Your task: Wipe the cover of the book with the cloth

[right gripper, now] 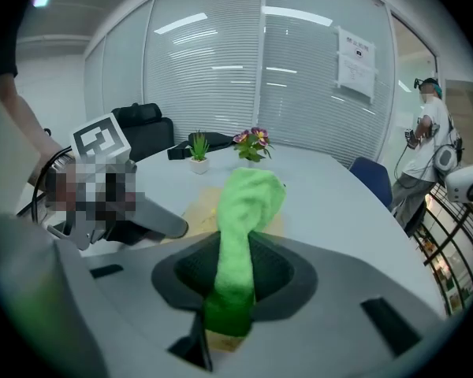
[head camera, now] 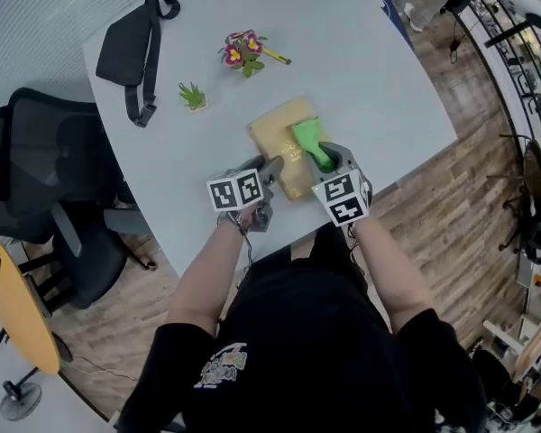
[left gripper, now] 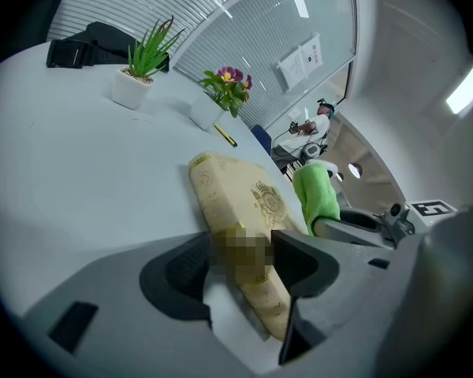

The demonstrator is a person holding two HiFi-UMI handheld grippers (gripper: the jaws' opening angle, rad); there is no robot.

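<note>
The book [head camera: 279, 133] lies flat near the front edge of the table [head camera: 361, 70], its near end pinched by the left gripper [left gripper: 240, 260], while the right gripper [right gripper: 230, 286] clamps the green cloth [right gripper: 244, 203] over its cover.

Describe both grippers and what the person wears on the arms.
The left gripper and right gripper are grey plastic, with wide angular jaws and dark pads inside. Each carries a white cube with black square markers. Thin dark cables loop beside the left one. The person wears a black short-sleeved shirt with a small print.
</note>
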